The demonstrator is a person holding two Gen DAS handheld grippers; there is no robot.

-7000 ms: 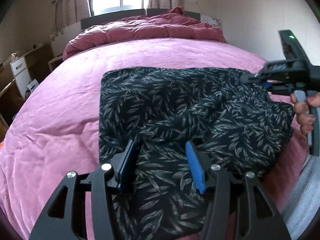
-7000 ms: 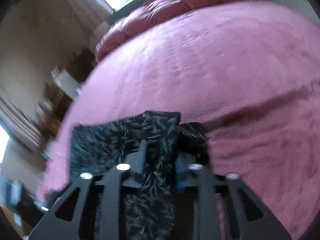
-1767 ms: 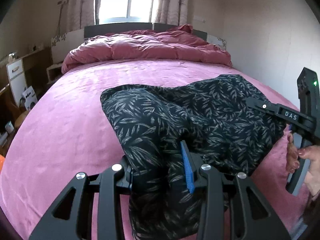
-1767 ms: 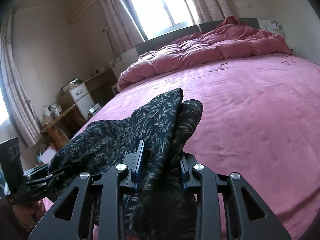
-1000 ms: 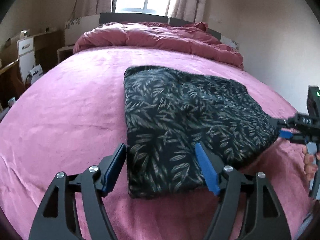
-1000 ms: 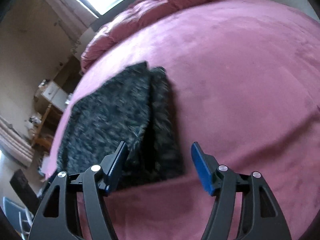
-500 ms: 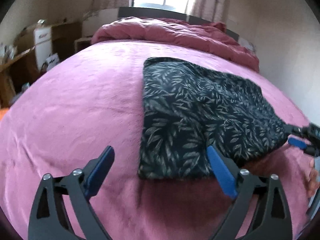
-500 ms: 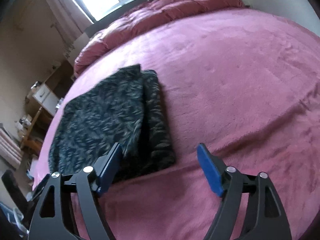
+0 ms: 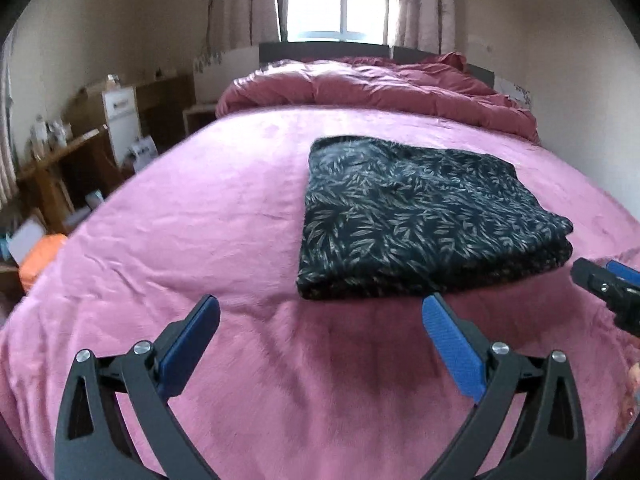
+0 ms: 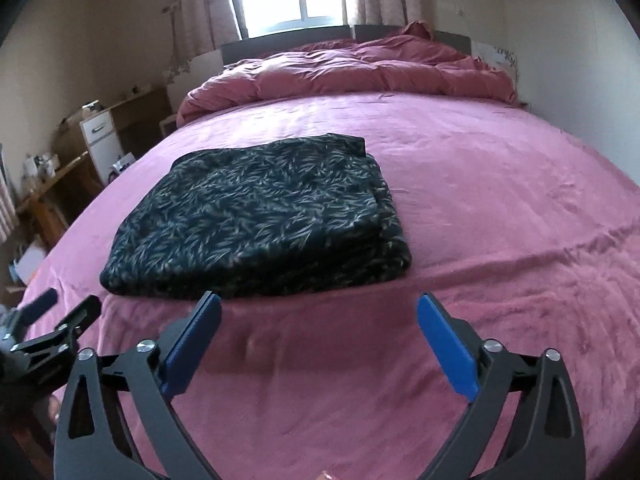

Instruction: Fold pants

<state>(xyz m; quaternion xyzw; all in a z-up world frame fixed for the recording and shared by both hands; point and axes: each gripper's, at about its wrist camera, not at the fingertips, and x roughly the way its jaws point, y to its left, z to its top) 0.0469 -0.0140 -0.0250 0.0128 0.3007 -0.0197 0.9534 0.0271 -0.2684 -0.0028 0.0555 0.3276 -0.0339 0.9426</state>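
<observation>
Pants [image 9: 420, 216] lie folded in a compact rectangle on the pink bedspread [image 9: 180, 240], centre-right of the left view — likely final fold done. Left gripper [image 9: 320, 340] gapes wide, empty; right gripper [image 10: 318, 338] still spreading, nothing between its jaws — both clear of the cloth.

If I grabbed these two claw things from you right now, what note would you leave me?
Left gripper: wide open, empty, clear of the cloth.
Right gripper: jaws opening, nothing between them.
Pants: lying in a folded rectangle on the pink bed cover, just beyond both grippers, touched by neither.
Done: the fold looks finished and the pants are released.
Left: probably nothing; at most, square up the layered right edge, where lower layers peek out.
</observation>
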